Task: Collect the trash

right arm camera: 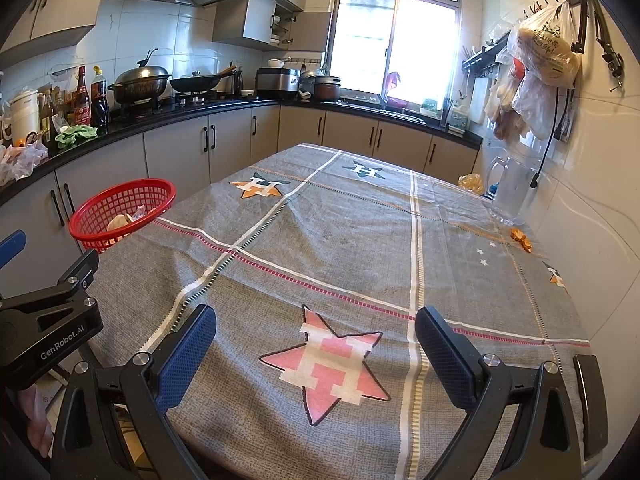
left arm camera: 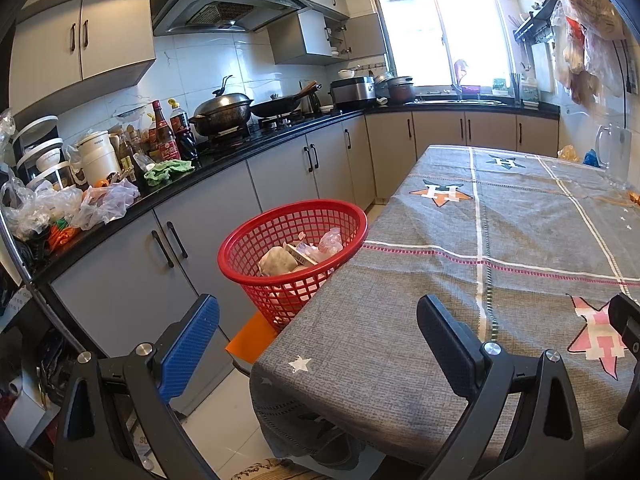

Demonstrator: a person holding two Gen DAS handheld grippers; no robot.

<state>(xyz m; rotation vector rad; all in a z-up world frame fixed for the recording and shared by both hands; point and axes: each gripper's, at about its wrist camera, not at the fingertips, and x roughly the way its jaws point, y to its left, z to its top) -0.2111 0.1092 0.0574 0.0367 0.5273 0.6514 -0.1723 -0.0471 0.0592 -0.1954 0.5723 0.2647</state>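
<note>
Both tongs are spread wide and hold nothing: the left gripper [left arm camera: 318,344] hovers over the near corner of the table [left arm camera: 520,232], the right gripper [right arm camera: 316,352] over the pink star. The red basket [left arm camera: 294,236], at eleven o'clock beside the table edge, apparently placed within reach, holds trash [left arm camera: 304,252] of indistinct kind. Orange scraps [right arm camera: 522,240] remain at two o'clock beside the clear jug [right arm camera: 510,192]; their nature is unclear.

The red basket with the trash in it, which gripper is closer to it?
Left. The left gripper sits just short of the red basket; the right gripper is over the table's middle, farther away.
</note>
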